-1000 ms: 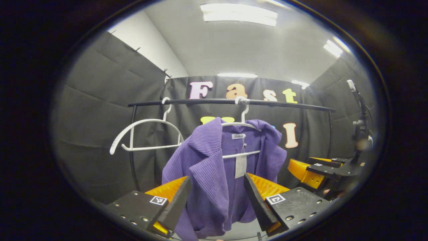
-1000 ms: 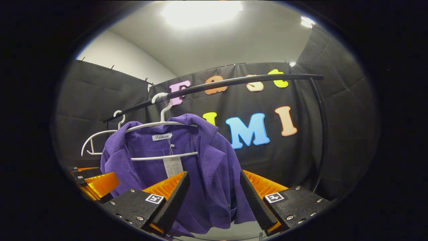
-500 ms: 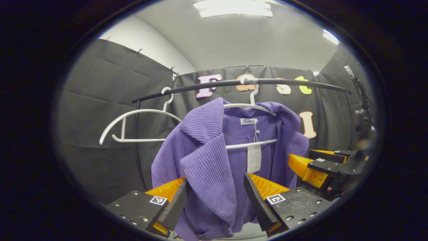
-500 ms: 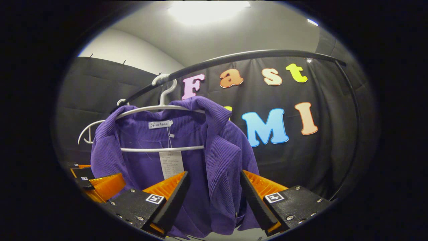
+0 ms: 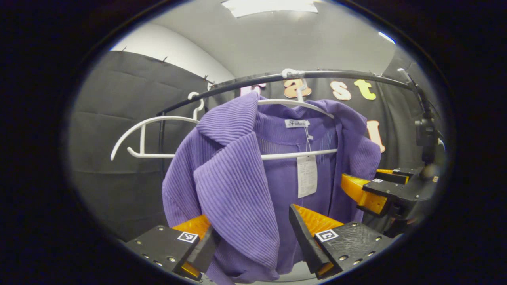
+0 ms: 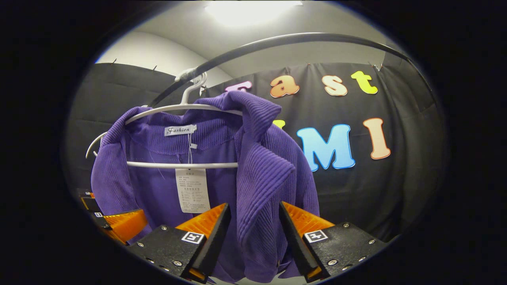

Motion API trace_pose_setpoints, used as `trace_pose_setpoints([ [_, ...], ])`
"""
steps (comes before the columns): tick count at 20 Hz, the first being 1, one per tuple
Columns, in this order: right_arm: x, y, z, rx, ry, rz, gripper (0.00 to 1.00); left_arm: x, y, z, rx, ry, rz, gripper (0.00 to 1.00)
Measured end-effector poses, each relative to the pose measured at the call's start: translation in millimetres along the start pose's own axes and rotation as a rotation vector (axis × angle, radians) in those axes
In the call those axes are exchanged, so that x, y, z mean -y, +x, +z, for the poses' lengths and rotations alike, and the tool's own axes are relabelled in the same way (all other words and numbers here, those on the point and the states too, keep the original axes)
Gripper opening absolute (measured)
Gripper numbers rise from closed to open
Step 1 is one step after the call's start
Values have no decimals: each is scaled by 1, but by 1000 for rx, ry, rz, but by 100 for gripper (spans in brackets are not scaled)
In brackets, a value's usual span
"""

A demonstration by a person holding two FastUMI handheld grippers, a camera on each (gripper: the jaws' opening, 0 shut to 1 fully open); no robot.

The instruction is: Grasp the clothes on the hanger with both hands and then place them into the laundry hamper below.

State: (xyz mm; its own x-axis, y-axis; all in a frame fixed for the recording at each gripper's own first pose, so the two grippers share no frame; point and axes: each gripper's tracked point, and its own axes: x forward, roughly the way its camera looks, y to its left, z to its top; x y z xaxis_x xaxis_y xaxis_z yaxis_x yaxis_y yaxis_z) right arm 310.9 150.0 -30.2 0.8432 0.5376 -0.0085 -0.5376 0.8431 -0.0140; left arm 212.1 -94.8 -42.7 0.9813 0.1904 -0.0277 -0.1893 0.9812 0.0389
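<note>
A purple ribbed jacket (image 5: 233,178) hangs on a white hanger (image 5: 293,155) from a black rail (image 5: 348,74). In the left gripper view my left gripper (image 5: 253,237) is open, and the jacket's near lapel hangs between its fingers, covering part of one finger. Farther right, my right gripper (image 5: 362,194) is beside the jacket's other front edge. In the right gripper view the jacket (image 6: 261,178) hangs on the hanger (image 6: 178,164). The right gripper (image 6: 253,229) is open around that front panel. The left gripper (image 6: 119,225) shows at lower left.
A second, bare white hanger (image 5: 158,136) hangs on the rail to the left of the jacket. A dark stand with a device (image 5: 425,134) rises at the right. The rail (image 6: 301,38) arches close overhead in the right gripper view. Black cloth walls surround the rack.
Both grippers have moved in toward the jacket, which looms larger and higher. Its front panels now hang between the open fingers of each gripper. The jacket stays on the hanger.
</note>
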Motion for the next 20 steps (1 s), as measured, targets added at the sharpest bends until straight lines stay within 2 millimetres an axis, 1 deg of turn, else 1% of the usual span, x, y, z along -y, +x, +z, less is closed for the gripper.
trace_pose_setpoints([
  [3,-6,7,-12,-30,13,32,71,1,4,0,-1,17,20,91],
  [4,-7,8,-16,-40,14,40,66,2,4,-1,-6,16,20,91],
  [5,-7,9,-18,-44,18,47,65,5,5,-4,-13,14,20,91],
  [6,-7,11,-19,-42,27,52,59,6,5,-5,-20,13,23,87],
  [7,-6,11,-18,-37,40,53,55,6,5,-5,-19,12,28,91],
  [8,-5,11,-17,-34,54,52,45,0,5,-3,-9,16,64,90],
  [9,-3,12,-17,-34,68,51,40,-3,4,-5,-11,11,67,75],
  [10,-3,14,-16,-30,82,49,26,0,4,-7,-20,-1,53,60],
  [11,-2,12,-13,-22,95,43,19,2,4,-8,-21,-6,47,44],
  [12,-5,12,-11,-18,111,63,5,2,2,-8,-18,-7,43,42],
  [13,-9,10,-9,-21,116,87,2,0,5,-8,-18,-20,37,39],
  [14,-10,7,-7,-12,99,88,3,4,6,-5,-18,-34,13,36],
  [15,-8,5,-3,6,72,79,2,0,9,-9,-18,-40,22,26],
  [16,-9,1,4,28,51,73,1,-2,8,-8,-20,-48,16,16],
  [17,-10,-2,11,47,34,70,2,3,4,-7,-25,-69,-10,6],
  [18,-11,-4,18,64,18,68,2,6,2,-3,-22,-84,-28,6],
  [19,-12,-5,26,81,4,67,2,4,0,0,-19,-84,-25,6],
  [20,-12,-7,34,98,-13,66,2,0,-3,1,-19,-75,-23,1],
])
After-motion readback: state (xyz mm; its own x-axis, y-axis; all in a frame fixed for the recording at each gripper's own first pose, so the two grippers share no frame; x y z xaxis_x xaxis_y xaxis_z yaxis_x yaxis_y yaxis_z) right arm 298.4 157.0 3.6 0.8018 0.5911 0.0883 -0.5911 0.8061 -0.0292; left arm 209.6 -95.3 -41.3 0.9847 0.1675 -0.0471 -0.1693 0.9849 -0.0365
